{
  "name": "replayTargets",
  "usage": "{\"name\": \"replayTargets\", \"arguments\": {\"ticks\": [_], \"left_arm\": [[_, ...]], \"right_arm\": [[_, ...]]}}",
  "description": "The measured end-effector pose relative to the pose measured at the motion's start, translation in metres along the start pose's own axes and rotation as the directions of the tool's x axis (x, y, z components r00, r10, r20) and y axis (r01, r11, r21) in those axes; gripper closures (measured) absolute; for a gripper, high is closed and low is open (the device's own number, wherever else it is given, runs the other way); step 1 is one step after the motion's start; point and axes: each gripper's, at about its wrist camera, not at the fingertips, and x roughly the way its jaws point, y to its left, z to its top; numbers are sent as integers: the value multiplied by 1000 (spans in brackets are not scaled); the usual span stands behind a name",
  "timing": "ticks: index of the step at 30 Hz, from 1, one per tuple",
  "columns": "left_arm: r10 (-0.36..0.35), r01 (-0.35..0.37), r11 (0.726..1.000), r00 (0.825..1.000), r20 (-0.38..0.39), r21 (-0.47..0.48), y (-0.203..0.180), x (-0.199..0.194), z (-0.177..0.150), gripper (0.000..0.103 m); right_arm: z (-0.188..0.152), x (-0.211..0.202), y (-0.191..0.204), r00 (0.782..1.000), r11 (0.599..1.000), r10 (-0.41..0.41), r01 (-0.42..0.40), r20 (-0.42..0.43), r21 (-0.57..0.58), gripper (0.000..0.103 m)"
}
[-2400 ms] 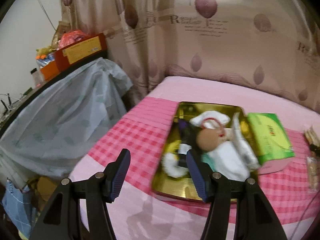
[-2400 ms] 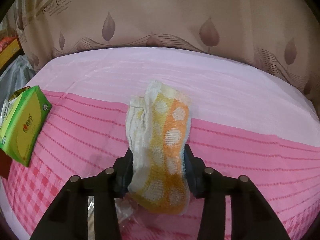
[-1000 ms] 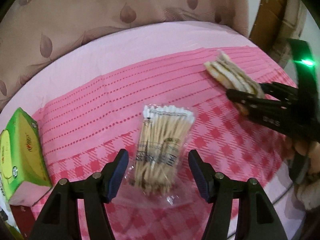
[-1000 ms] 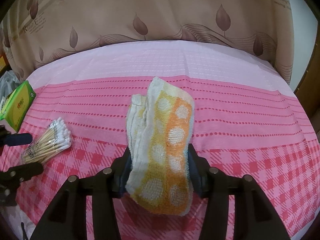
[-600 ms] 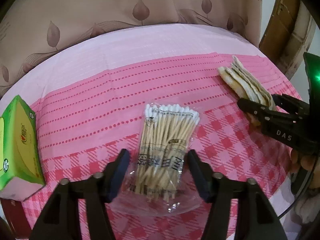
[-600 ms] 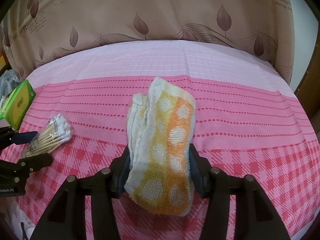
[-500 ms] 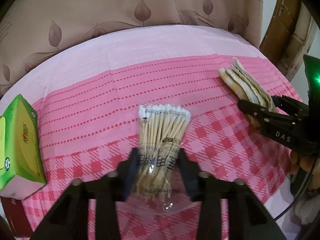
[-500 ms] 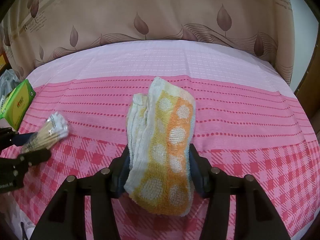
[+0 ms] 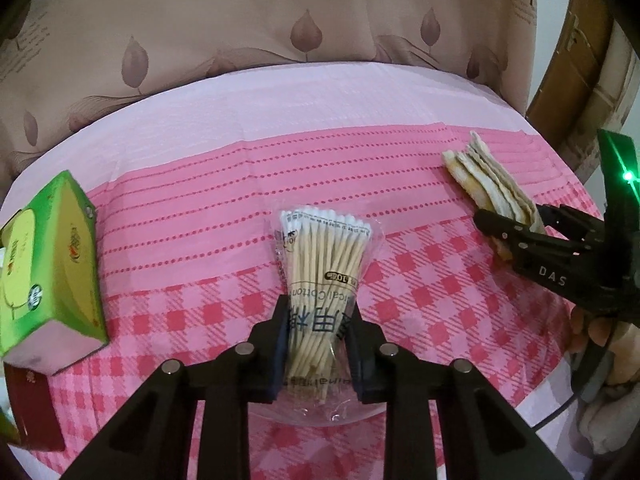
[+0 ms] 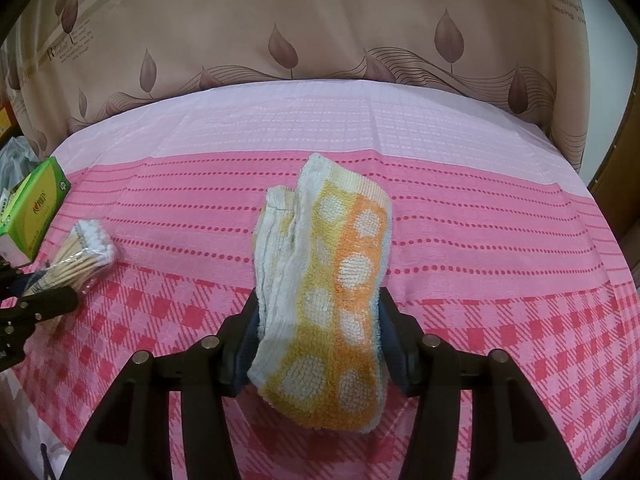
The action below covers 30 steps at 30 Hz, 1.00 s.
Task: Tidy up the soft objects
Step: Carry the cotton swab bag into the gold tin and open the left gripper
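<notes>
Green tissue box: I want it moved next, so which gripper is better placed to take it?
Left, probably. The green tissue box lies beside the left gripper; the right gripper is farther away. Both are full, holding the bag of cotton swabs and folded orange-and-white towel.

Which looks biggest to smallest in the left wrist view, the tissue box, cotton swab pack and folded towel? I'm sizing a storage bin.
1. green tissue box, partly cut off by the frame edge
2. cotton swab pack
3. folded towel, unsure: it is seen edge-on and partly hidden by the right tongs
</notes>
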Motion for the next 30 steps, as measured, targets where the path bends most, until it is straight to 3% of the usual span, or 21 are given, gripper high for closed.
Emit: {"name": "replayTargets", "arguments": {"ticks": [17,30], "left_arm": [[71,-67,997,993,96,-35,11,-58,-7,78],[203,-184,974,968,150,-135,72,-113,-23,78]], "right_arm": [[0,0,0,1000,1000,0,0,-1,1,52],[0,0,1,1000,1000,-1,1,-2,1,51]]}}
